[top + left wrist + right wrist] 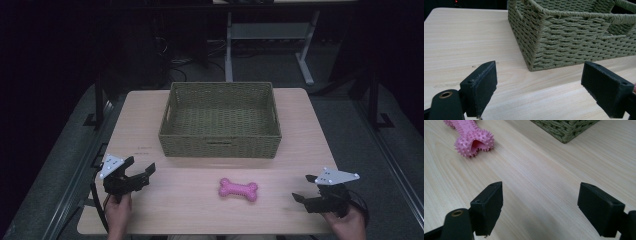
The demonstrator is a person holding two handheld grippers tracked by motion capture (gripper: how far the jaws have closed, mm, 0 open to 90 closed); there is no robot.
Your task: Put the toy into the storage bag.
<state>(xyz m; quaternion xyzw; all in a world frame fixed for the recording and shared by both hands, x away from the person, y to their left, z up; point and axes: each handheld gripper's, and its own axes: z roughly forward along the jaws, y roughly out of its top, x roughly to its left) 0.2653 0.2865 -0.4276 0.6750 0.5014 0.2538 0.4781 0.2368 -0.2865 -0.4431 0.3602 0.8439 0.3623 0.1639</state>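
Note:
A pink spiky bone-shaped toy [238, 189] lies on the wooden table [300, 130] near its front edge, in front of a woven green basket [220, 119]. My left gripper [141, 167] is held at the front left, open, nothing between its jaws; its view looks at the basket's near corner [534, 50]. My right gripper [305, 188] is at the front right, open and empty, to the right of the toy. In the right gripper view the toy [471, 138] lies at the upper left, well beyond the jaws, and the basket's corner [564, 130] is at the top.
The basket looks empty inside. Bare tabletop [185, 190] lies between the grippers and the toy. Beyond the table are a dark floor with cables and the white legs of another desk [305, 65].

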